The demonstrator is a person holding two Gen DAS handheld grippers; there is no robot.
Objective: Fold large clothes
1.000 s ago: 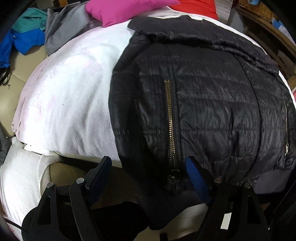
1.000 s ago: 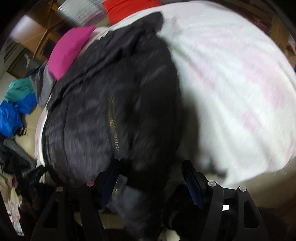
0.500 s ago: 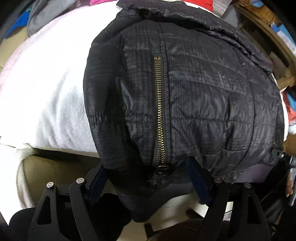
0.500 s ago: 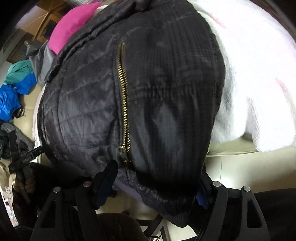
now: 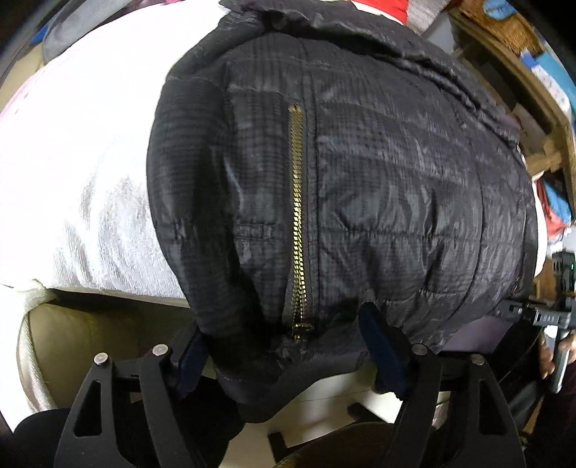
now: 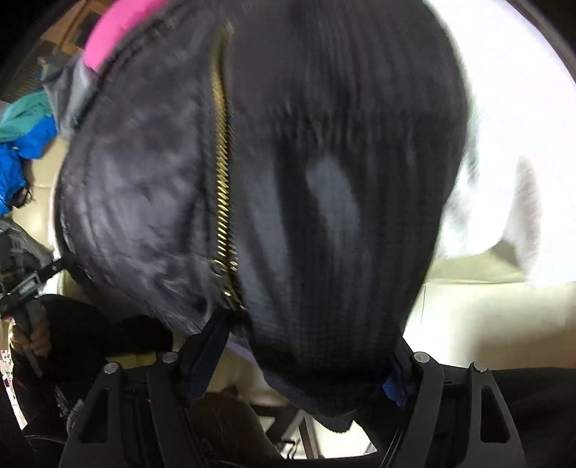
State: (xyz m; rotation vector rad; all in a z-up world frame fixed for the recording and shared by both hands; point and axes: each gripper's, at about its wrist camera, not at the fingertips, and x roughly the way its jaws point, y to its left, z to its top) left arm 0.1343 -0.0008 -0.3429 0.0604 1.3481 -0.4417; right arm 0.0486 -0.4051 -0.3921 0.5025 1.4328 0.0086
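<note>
A black quilted jacket [image 5: 378, 187] with a gold pocket zipper [image 5: 298, 223] lies spread on a white fleece blanket [image 5: 79, 162]. My left gripper [image 5: 288, 351] stands wide at the jacket's near hem. The hem corner hangs between its blue pads [image 5: 381, 345], and the left pad is partly under the cloth. In the right wrist view the same jacket [image 6: 324, 180] fills the frame, blurred. My right gripper [image 6: 302, 360] straddles the other hem corner below its zipper [image 6: 223, 172], jaws wide. The cloth covers most of both its pads.
The blanket [image 6: 504, 126] covers a beige sofa [image 5: 90, 334] whose front edge runs under the hem. A pink cushion [image 6: 115, 32] and blue-teal clothes [image 6: 21, 144] lie at the far left. A wooden shelf [image 5: 532, 72] stands at the right.
Both cameras have sunk and tipped down toward the jacket's near hem, which now fills each view. The hem corners have come between the jaws of both grippers.
</note>
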